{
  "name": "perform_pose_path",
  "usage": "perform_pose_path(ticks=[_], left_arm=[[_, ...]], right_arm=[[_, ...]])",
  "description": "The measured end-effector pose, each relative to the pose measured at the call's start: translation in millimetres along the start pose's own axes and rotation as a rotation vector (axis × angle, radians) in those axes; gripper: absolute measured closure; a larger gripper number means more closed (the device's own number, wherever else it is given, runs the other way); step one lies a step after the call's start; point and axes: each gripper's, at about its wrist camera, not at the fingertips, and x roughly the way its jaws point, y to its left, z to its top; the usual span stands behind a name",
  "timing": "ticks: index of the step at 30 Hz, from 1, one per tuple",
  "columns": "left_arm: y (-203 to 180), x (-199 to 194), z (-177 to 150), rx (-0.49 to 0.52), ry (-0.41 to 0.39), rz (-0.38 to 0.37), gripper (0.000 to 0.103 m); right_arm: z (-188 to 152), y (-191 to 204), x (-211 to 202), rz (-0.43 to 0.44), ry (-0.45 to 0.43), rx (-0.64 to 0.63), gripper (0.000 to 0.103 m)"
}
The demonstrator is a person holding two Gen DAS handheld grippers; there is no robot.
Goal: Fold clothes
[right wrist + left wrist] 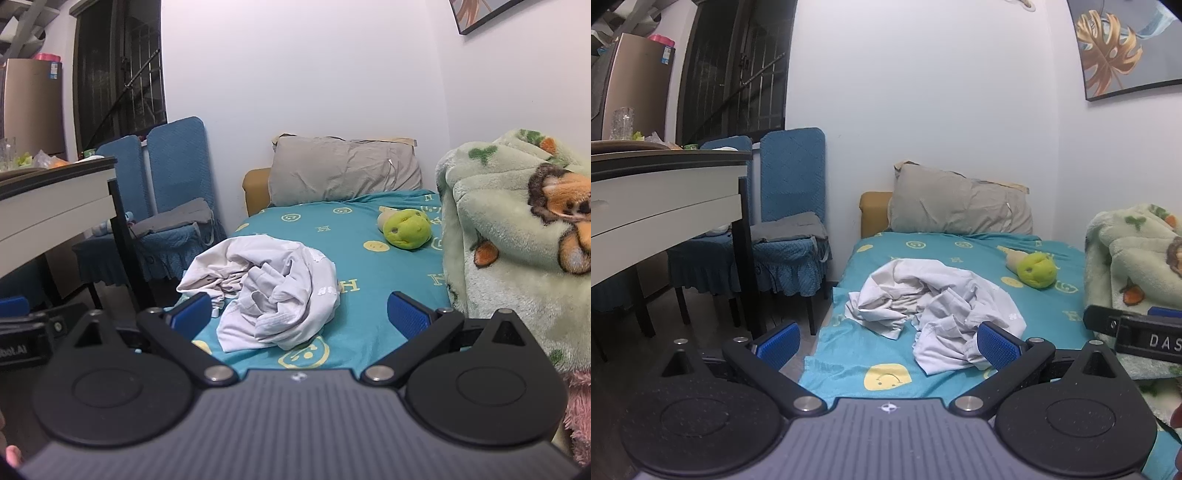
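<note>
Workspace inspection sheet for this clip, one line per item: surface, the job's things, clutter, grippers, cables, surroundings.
Surface: bed with a teal smiley-print sheet.
Job's things: one crumpled white garment lying in a heap on the sheet, unfolded.
Clutter: green plush toy beyond the garment; fleece cartoon blanket bunched on the right; grey pillow at the head.
Grippers: left gripper and right gripper both open, empty, short of the garment.
Cables: nothing seen.
Surroundings: white table with items on top, and blue-covered chairs left of the bed; framed leaf picture on the wall.
</note>
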Motion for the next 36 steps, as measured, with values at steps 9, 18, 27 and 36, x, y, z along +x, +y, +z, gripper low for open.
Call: perform_pose_path(ticks=[9,18,27,36], left_arm=[[1,7,3,-0.02,0.005,0.01,0.0],[-1,5,-2,-0.009,-0.018,0.001,0.0],[1,1,0,-0.001,-0.025,-0.004,0.0],[2,2,1,-0.002,-0.03,0.007,0.0]], right_arm=[[-1,1,2,0.006,0.014,-0.011,0.0],[-2,2,4,0.012,0.028,-0.022,0.0],[-3,3,5,0.012,0.037,-0.035,0.0],[0,3,3,0.021,0.039,-0.028,0.0]])
